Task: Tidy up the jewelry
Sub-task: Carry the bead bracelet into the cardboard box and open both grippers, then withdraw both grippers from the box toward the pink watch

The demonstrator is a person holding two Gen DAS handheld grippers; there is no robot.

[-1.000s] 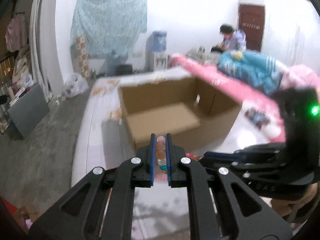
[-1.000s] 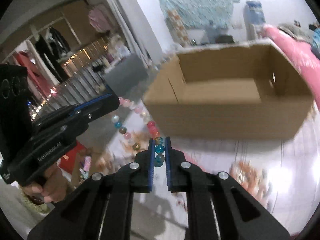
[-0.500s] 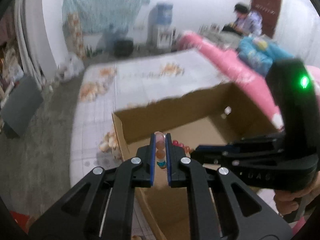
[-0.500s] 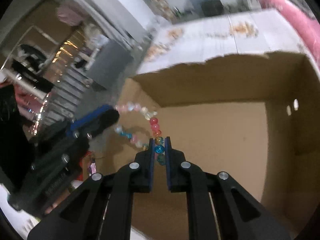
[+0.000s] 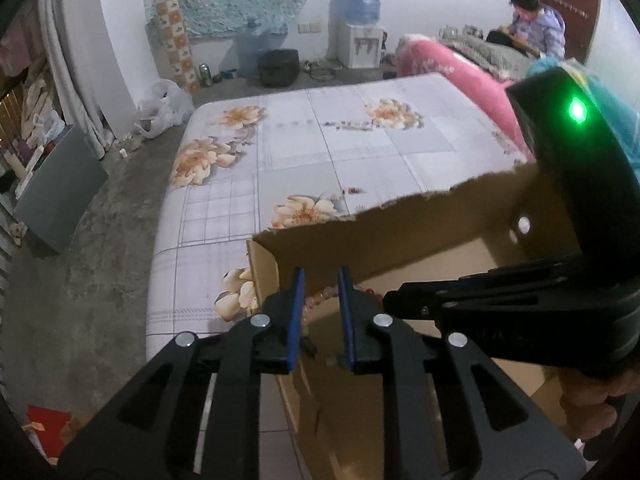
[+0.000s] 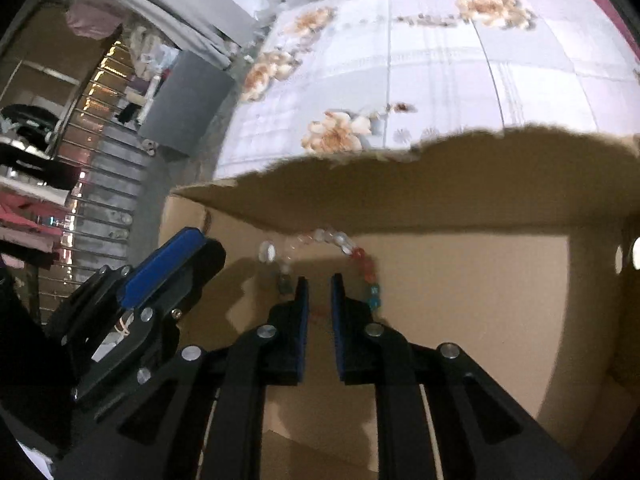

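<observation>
A string of coloured beads (image 6: 344, 245) hangs blurred in a loop inside the open cardboard box (image 6: 460, 300), just past my right gripper (image 6: 319, 292). The right jaws are opening, and the beads lie beside the fingertips, not between the pads. In the left wrist view my left gripper (image 5: 322, 300) is over the box's near left corner (image 5: 264, 264). Its jaws are opening too, and pinkish beads (image 5: 320, 294) show loose in the gap beyond the pads. The left gripper (image 6: 172, 268) appears at the left of the right view. The right gripper (image 5: 394, 304) reaches in from the right.
The box stands on a bed with a flowered sheet (image 5: 320, 140). A pink quilt (image 5: 460, 80) lies at the far right, with a person (image 5: 532, 24) seated behind it. A water dispenser (image 5: 360, 24), a dark pot (image 5: 279, 66) and bags (image 5: 164, 104) stand on the grey floor.
Both grippers travelled forward and down from in front of the box to inside it. Both pairs of jaws have widened, and the bead string they pinched now hangs loose.
</observation>
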